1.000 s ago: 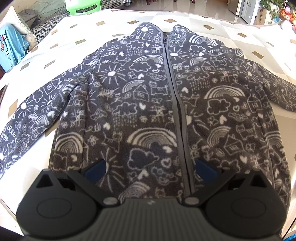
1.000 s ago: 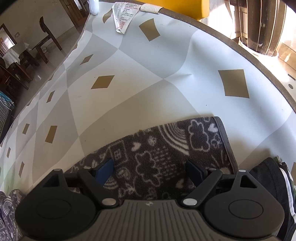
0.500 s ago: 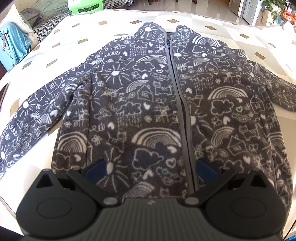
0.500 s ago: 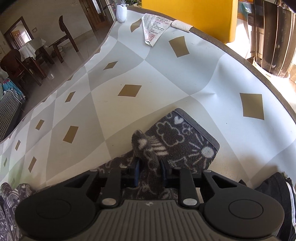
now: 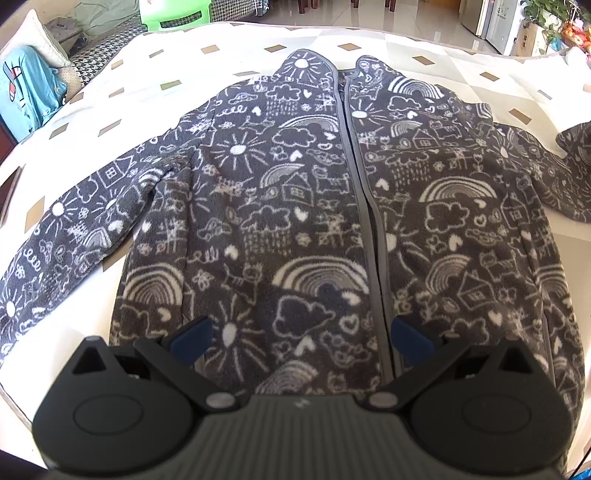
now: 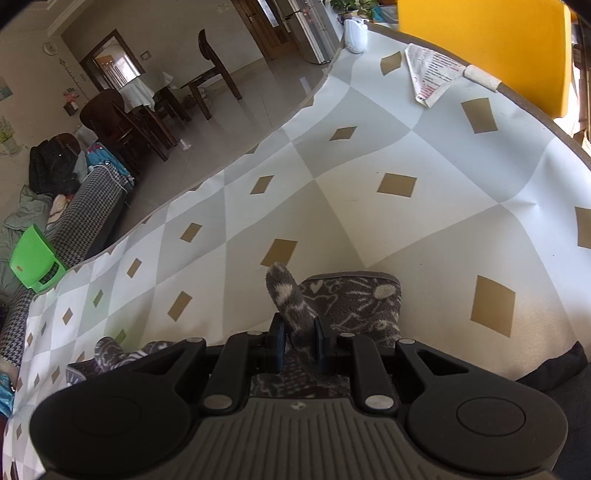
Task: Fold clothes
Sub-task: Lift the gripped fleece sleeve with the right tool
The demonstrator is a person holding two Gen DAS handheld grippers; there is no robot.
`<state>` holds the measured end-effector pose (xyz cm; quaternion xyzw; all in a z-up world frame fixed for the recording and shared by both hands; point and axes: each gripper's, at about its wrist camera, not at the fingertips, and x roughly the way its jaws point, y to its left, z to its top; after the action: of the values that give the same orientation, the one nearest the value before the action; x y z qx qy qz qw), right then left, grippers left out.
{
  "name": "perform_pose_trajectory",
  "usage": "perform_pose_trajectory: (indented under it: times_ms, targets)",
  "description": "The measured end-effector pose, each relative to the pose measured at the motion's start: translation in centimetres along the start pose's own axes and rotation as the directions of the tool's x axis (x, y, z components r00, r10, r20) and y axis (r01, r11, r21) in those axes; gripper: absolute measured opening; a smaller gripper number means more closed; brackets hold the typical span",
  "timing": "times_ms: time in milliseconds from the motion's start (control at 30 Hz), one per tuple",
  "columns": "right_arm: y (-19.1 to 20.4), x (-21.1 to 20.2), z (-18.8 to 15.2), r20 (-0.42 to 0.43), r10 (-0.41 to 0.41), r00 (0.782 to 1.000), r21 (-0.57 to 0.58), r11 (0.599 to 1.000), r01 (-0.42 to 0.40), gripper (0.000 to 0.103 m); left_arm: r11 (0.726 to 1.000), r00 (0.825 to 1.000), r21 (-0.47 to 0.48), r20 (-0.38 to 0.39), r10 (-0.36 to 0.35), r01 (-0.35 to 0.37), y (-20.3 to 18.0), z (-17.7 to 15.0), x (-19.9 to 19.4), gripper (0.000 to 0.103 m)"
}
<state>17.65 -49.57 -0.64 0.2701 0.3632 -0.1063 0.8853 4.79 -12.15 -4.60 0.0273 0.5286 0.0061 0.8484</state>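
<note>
A dark grey fleece jacket (image 5: pixel 295 206) with white doodle print lies front up on the table, zip closed, left sleeve (image 5: pixel 74 221) spread out. My left gripper (image 5: pixel 301 338) is open and hovers over the jacket's hem near the zip. My right gripper (image 6: pixel 297 341) is shut on the right sleeve (image 6: pixel 354 302) near its cuff, with a pinch of fleece sticking up between the pads. The sleeve is lifted off the tablecloth; its raised end also shows in the left wrist view (image 5: pixel 576 147).
The table wears a white, grey and gold diamond cloth (image 6: pixel 369 192). A folded paper (image 6: pixel 432 74) and a white bottle (image 6: pixel 354 35) sit at its far end. A yellow chair (image 6: pixel 480 44), a green stool (image 6: pixel 33 258) and a houndstooth sofa (image 6: pixel 81 218) stand around it.
My right gripper closed on the sleeve cuff and lifted it, drawing it towards the jacket body. My left gripper stayed open and pulled back slightly over the hem.
</note>
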Motion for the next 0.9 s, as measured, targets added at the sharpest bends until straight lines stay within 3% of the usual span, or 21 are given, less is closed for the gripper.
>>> perform_pose_trajectory:
  times_ms: [233, 633, 767, 900]
  targets:
    - [5.0, -0.9, -1.4, -0.034, 0.155, 0.987, -0.051, 0.986, -0.157, 0.016, 1.000, 1.000, -0.012, 0.001, 0.015, -0.015, 0.6, -0.1, 0.0, 0.103]
    - [10.7, -1.2, -3.3, -0.081, 0.310, 0.947, -0.100, 0.943, -0.317, 0.017, 0.999, 0.999, -0.025, -0.003, 0.033, -0.033, 1.7, -0.3, 0.2, 0.103]
    - [12.1, -1.1, -3.8, -0.102, 0.313, 0.944, -0.129, 0.937, -0.324, 0.018, 0.999, 0.999, -0.034, -0.006, 0.036, -0.036, 2.1, -0.3, 0.2, 0.103]
    - [12.6, -0.2, -4.6, -0.132, 0.200, 0.971, -0.259, 0.938, -0.229, 0.031, 0.998, 0.999, -0.044, -0.009, 0.038, -0.038, 2.6, -0.3, 0.2, 0.103]
